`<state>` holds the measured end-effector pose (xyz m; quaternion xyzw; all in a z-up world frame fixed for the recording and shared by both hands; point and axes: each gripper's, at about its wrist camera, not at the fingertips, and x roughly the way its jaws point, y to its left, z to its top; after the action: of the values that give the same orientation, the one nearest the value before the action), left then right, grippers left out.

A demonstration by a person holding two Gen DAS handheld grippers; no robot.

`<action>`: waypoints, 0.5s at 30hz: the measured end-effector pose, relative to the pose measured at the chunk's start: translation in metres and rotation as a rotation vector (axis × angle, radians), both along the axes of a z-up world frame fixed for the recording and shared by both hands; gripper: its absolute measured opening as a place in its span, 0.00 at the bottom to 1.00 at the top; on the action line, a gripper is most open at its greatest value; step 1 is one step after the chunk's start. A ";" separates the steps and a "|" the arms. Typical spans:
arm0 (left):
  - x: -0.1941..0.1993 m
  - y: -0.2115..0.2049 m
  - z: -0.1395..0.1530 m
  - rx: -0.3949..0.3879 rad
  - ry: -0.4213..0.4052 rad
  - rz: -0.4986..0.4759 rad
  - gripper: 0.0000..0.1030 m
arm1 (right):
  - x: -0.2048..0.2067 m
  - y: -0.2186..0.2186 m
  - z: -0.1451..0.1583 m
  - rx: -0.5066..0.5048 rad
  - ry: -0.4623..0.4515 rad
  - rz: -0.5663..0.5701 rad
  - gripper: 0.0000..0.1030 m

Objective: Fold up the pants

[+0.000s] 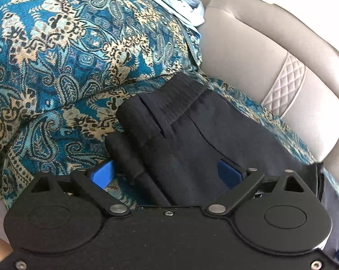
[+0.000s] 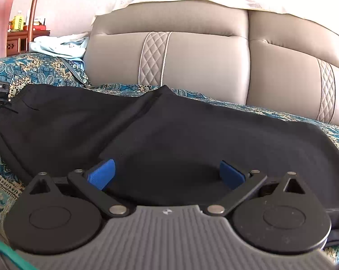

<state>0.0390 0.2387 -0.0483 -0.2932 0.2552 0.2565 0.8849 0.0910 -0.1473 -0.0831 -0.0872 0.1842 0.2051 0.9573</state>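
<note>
One pair of black pants [image 2: 169,126] lies folded into a thick, layered bundle on a teal paisley cover [image 1: 57,67], filling the middle of both views, with a ribbed waistband [image 1: 180,92] on top in the left wrist view. Grey padded cushions [image 2: 192,51] rise behind, in the upper half. Left gripper [image 1: 167,174] and right gripper [image 2: 167,173] both stand spread wide at lower centre, blue pads just over the cloth, pinching nothing. No containers show.
</note>
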 end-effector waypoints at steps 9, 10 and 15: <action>0.000 0.016 0.003 -0.059 -0.007 0.089 0.41 | 0.000 0.000 0.000 0.000 0.000 0.000 1.00; -0.002 0.020 0.002 -0.072 -0.008 0.103 0.40 | 0.000 0.001 -0.001 0.000 0.000 0.000 1.00; -0.019 0.036 -0.011 -0.226 -0.167 0.140 0.60 | 0.000 0.001 0.001 -0.003 0.003 0.001 1.00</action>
<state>0.0195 0.2746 -0.0590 -0.4282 0.1868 0.2620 0.8444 0.0910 -0.1466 -0.0819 -0.0886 0.1857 0.2054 0.9568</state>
